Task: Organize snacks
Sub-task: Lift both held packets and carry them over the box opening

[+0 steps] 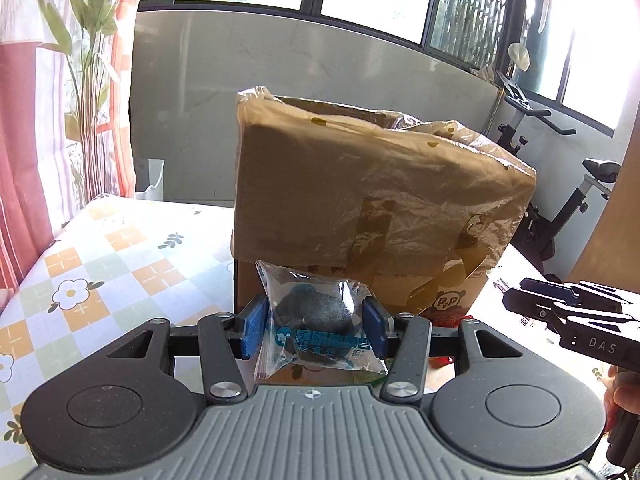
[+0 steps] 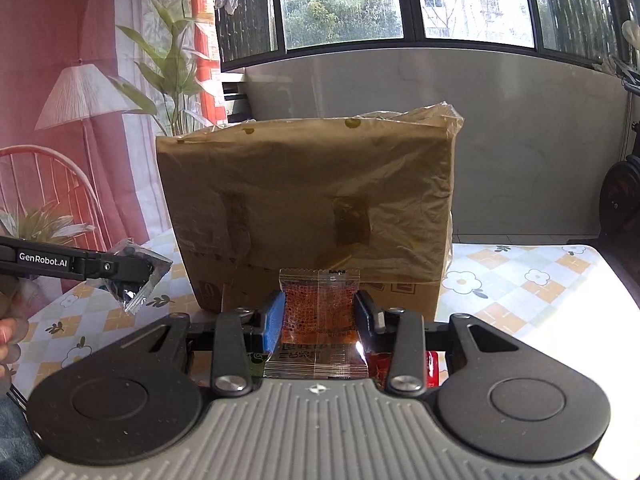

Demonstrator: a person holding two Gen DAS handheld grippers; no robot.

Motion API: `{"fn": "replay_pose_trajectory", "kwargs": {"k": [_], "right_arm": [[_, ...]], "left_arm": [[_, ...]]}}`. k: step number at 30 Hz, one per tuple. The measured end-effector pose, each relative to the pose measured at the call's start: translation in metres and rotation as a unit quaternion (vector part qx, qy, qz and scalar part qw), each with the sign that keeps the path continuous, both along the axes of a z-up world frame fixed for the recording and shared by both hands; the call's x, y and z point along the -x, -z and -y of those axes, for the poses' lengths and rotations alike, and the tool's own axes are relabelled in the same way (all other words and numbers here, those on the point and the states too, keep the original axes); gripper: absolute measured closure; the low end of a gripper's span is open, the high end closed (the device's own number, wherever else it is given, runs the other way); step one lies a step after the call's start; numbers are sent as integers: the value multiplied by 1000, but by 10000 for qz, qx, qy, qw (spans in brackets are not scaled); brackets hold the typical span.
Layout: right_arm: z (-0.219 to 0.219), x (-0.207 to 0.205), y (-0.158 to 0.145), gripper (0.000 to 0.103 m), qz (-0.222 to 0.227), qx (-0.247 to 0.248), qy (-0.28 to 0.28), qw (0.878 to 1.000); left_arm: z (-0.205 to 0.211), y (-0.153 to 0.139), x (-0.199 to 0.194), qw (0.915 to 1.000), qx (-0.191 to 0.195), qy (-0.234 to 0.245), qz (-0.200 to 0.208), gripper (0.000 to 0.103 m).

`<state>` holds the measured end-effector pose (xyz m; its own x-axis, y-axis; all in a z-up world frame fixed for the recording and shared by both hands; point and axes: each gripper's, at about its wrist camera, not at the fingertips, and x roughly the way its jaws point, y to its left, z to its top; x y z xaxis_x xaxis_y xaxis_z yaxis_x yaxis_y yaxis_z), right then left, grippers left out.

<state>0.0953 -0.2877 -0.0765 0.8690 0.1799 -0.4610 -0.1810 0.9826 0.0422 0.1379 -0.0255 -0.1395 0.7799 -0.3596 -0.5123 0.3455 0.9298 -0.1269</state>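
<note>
Holding one snack in each gripper, I face the big box (image 1: 360,200) on the table (image 1: 100,248). My left gripper (image 1: 316,328) squeezes a dark snack bag (image 1: 316,316). My right gripper (image 2: 320,320) squeezes an orange snack packet (image 2: 320,312), ready to go in, I think.

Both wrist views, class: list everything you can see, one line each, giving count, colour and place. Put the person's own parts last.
Cardboard box: one, brown, draped in clear plastic, standing on the table ahead of both grippers.
Table: one, cloth with orange and green checks and white flowers.
Dark snack packet: one, clear wrapper with blue print, in the left hand-held gripper.
Orange snack packet: one, clear wrapper, in the right hand-held gripper.
Plant: one, green, far left.
Exercise bike: one, black, right.
Left hand-held gripper: shut on the dark packet.
Right hand-held gripper: shut on the orange packet.
</note>
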Motion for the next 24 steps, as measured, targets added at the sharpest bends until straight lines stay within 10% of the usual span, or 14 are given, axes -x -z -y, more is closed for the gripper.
{"fn": "replay_pose_trajectory", "kwargs": {"k": [13,24], "right_arm": [[4,-3,-71,63,767,-309,-254,9962],[5,-99,-104,63,811,100,-98,9966]], "left_arm": [[22,-63,-3,9966,145,368,719,49],[62,-104,-82,9948,245,269,947,49]]}}
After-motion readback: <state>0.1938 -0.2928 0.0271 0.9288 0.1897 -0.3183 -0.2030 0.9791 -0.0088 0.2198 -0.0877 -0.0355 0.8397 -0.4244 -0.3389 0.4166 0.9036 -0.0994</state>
